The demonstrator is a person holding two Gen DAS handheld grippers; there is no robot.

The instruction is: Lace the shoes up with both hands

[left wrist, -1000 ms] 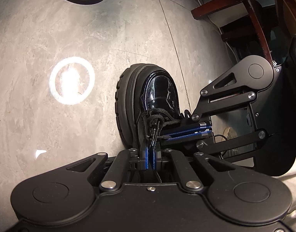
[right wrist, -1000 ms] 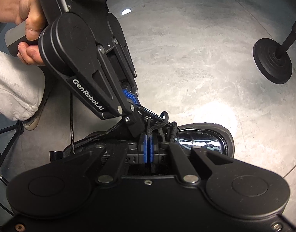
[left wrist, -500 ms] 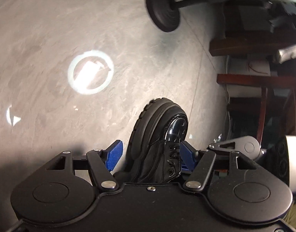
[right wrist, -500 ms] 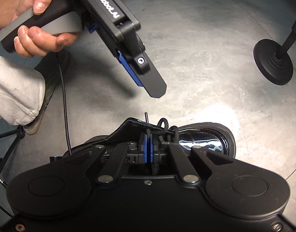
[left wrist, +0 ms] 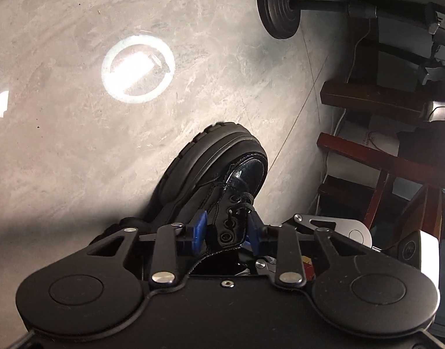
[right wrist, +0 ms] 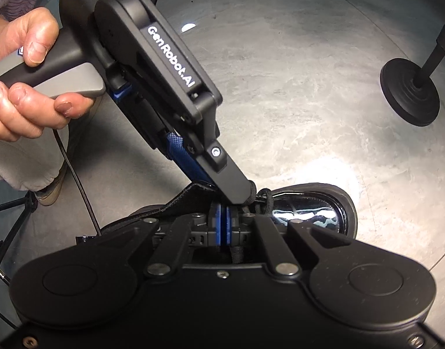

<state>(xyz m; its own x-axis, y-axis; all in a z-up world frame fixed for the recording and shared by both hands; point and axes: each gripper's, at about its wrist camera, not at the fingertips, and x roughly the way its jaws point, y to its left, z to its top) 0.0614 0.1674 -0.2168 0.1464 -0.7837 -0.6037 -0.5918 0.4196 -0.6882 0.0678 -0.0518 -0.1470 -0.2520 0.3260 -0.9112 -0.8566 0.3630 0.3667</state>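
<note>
Shoe (left wrist: 222, 180) eyelet flap between closing left tool (left wrist: 226, 229) pads.

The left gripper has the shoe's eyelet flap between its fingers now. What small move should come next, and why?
Probably finish closing the left gripper on the eyelet flap. Its jaws are closing, with the flap between the blue pads but apparently not yet pinched. The right gripper is shut on the black lace at the shoe, and the flap's upper eyelets are empty, so a steady flap would help threading.

A round black stand base (right wrist: 410, 91) sits on the grey stone floor (left wrist: 76, 160), with a bright lamp reflection (left wrist: 138, 69) well apart from it. Dark wooden furniture (left wrist: 376, 157) lines the floor's edge.
</note>
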